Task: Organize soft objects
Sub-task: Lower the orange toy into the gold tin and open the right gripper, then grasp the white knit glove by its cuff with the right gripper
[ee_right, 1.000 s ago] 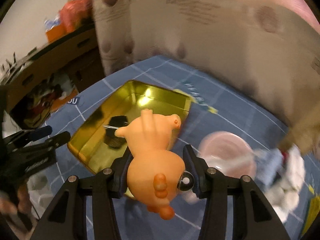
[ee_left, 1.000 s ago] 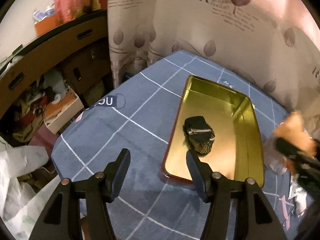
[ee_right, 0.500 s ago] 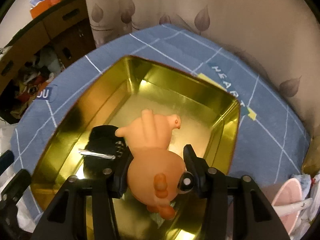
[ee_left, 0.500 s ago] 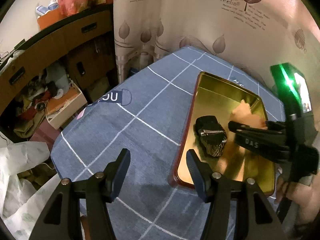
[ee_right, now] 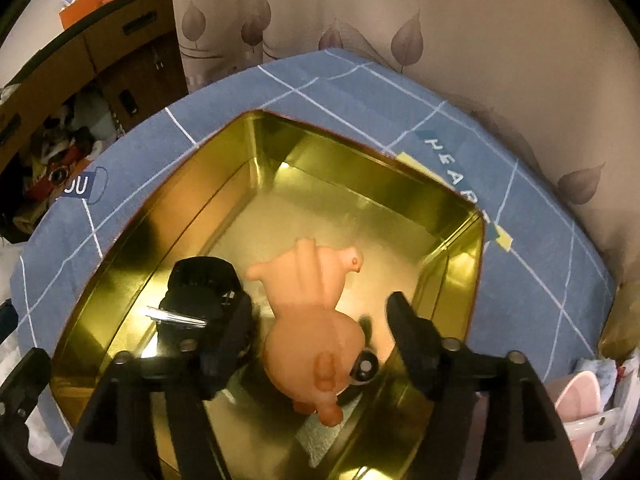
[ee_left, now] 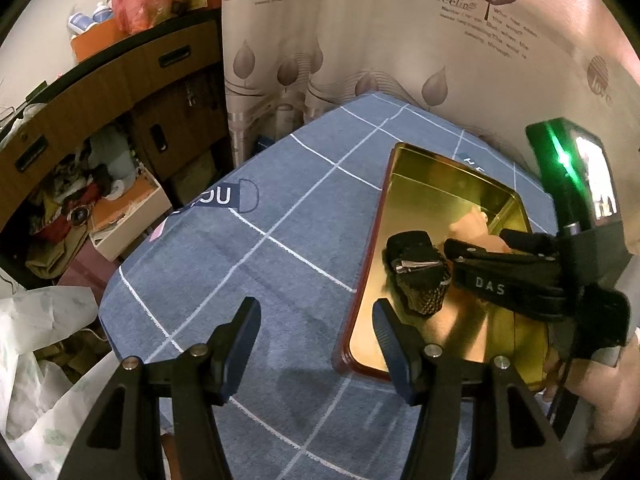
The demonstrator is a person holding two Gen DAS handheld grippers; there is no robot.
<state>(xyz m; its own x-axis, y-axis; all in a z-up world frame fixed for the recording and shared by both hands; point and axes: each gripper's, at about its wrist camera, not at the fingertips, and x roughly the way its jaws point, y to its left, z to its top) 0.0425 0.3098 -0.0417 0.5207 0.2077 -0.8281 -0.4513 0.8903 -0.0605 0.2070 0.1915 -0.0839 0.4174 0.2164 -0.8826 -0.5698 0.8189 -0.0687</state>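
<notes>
Rubbery orange toy (ee_right: 316, 320) lies in the gold tin (ee_right: 400, 184) between our right tongs (ee_right: 320, 312), spread wide, apparently released; left tongs (ee_left: 316, 320) open, empty. Next: withdraw upward.

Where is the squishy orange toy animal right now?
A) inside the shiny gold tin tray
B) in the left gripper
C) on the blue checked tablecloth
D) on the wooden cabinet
A: the squishy orange toy animal lies inside the shiny gold tin tray, between the open fingers of the right gripper.
</notes>
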